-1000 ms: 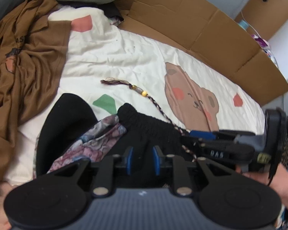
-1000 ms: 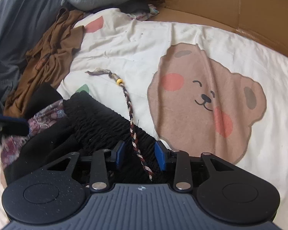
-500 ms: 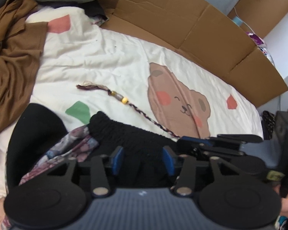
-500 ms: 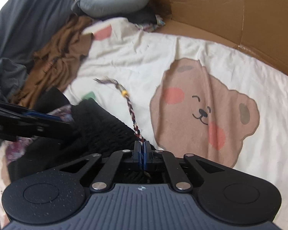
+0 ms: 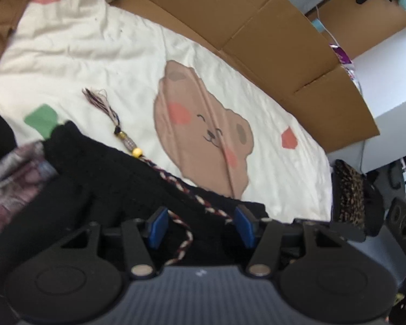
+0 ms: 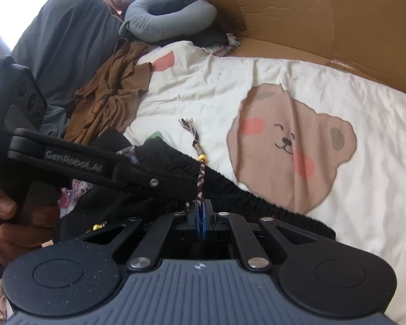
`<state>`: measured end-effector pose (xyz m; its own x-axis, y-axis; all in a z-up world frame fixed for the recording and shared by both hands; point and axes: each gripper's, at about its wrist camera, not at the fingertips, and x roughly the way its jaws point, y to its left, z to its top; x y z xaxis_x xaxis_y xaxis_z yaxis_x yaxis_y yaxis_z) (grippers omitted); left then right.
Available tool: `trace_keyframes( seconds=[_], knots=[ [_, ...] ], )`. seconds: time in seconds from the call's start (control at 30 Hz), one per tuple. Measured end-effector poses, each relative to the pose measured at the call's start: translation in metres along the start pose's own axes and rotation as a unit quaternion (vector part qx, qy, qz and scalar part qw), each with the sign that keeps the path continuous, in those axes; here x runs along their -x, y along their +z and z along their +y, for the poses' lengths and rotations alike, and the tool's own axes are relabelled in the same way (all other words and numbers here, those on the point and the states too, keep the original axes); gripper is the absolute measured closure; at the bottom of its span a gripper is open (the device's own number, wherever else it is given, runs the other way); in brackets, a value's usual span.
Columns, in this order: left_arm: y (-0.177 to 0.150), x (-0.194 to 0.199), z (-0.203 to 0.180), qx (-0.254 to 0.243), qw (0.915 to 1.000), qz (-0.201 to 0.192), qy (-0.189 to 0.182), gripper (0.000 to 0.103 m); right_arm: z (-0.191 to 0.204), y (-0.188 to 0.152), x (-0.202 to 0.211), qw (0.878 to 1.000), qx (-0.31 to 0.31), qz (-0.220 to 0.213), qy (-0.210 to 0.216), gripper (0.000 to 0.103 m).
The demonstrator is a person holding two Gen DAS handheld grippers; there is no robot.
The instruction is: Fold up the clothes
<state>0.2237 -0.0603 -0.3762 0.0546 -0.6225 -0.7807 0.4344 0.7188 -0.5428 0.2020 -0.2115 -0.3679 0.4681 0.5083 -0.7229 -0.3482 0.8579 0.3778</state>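
Observation:
A black garment with a gathered waistband lies crumpled on the bear-print sheet; patterned lining shows at its left. Its braided cord ends in beads and a tassel. My left gripper hovers over the waistband. Its jaws are opening, and the cord and black cloth lie loose between the blue pads. In the right wrist view my right gripper is shut on the braided cord, just above the black garment. The left gripper's fingers reach in from the left beside it.
A brown shirt is heaped at the sheet's far left, with a grey neck pillow and dark pillow behind. Cardboard walls the far side. A hand grips the left tool. A leopard-print item lies off the bed's right edge.
My right gripper closed on the braided cord and lifted slightly. My left gripper opened wider and slid right along the waistband, so the cord now runs between its pads.

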Motion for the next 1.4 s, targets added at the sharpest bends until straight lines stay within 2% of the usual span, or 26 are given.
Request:
trace_keyframes(
  seconds=[0.13,0.33,0.67,0.8,1.1,1.27,1.3,1.33,1.37,1.4],
  knots=[
    [-0.003,-0.009,-0.001,0.010,0.9998,0.009,-0.013,0.045,-0.006,-0.009,0.006,1.000,-0.009,-0.002,0.003,0.103],
    [0.001,-0.017,0.000,0.021,0.9997,0.006,-0.013,0.048,-0.012,-0.015,0.016,1.000,-0.018,-0.011,0.012,0.103],
    [0.021,-0.014,0.005,0.024,0.9996,-0.015,0.007,0.048,-0.017,-0.026,0.023,1.000,-0.014,-0.005,0.018,0.103],
    [0.026,-0.031,0.007,0.020,0.9997,0.004,0.014,0.048,-0.018,-0.029,0.025,1.000,-0.012,-0.004,0.019,0.103],
    [0.024,-0.052,0.013,0.037,0.9988,0.014,0.028,0.050,-0.020,-0.035,0.028,1.000,-0.010,0.001,0.017,0.103],
    [0.025,-0.058,0.011,0.032,0.9980,0.024,0.048,0.058,-0.019,-0.040,0.029,1.000,-0.006,0.008,0.015,0.103],
    [0.026,-0.059,0.012,0.034,0.9978,0.025,0.051,0.068,-0.019,-0.041,0.029,1.000,-0.007,0.009,0.015,0.103],
    [0.027,-0.060,0.014,0.036,0.9974,0.027,0.057,0.085,-0.020,-0.042,0.029,1.000,-0.009,0.011,0.015,0.103],
    [0.027,-0.060,0.017,0.038,0.9969,0.031,0.061,0.093,-0.020,-0.043,0.028,1.000,-0.010,0.013,0.014,0.103],
    [0.027,-0.060,0.021,0.044,0.9969,0.033,0.057,0.092,-0.021,-0.044,0.028,1.000,-0.011,0.014,0.013,0.103]
  ],
)
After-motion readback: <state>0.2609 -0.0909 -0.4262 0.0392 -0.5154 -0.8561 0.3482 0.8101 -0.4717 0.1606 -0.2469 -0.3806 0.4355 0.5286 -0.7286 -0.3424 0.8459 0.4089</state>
